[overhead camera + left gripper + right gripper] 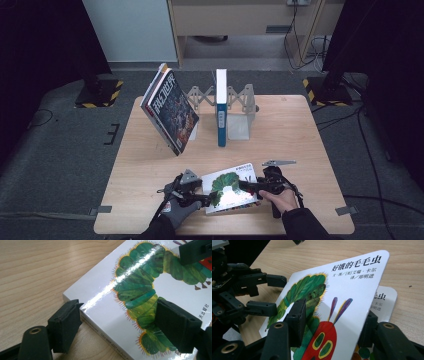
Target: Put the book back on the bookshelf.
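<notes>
The caterpillar book [230, 186] lies at the near edge of the tabletop [150, 160], its front cover lifted. The cover is pinched by the right tool [332, 322]. The left tool [117, 325] is set wide, one pad beside the spine, one over the cover.

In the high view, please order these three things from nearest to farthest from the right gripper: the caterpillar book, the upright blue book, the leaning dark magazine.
From the right gripper:
1. Caterpillar book, directly at the gripper, near table edge.
2. Upright blue book, in the stand, table's far middle.
3. Leaning dark magazine, far left.
</notes>
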A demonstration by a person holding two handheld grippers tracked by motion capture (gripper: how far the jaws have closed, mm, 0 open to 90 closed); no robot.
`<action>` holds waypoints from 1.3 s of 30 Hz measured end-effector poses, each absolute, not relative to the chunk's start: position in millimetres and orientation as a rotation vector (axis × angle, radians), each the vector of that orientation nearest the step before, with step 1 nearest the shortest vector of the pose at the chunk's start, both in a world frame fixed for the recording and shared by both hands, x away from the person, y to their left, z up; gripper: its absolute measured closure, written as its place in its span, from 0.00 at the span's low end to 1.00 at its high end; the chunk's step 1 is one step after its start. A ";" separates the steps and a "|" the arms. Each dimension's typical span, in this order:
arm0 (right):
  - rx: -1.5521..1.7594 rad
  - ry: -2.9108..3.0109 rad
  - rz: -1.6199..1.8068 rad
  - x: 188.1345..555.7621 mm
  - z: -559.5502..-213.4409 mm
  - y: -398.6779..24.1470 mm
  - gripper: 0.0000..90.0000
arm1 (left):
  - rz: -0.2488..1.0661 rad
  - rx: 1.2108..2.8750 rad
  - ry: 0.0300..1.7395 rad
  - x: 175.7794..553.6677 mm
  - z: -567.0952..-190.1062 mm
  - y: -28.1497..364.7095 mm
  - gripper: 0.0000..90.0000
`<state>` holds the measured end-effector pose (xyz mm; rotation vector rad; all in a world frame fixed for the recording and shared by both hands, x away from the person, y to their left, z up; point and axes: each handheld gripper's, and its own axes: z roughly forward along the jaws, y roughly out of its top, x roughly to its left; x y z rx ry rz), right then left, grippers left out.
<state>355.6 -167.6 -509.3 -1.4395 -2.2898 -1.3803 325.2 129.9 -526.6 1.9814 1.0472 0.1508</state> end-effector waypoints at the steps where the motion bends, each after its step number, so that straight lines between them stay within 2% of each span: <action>1: -1.432 -2.283 -1.377 356.0 -509.2 -167.8 0.60 | 0.150 1.980 1.050 325.3 -526.6 130.0 0.22; 21: -1.340 -2.130 -1.466 358.7 -490.7 -174.2 0.89 | 0.155 1.936 1.050 329.4 -517.3 138.5 0.23; 39: -1.175 -2.149 -1.636 352.8 -471.6 -178.0 0.95 | 0.129 1.908 1.040 329.5 -515.4 140.0 0.24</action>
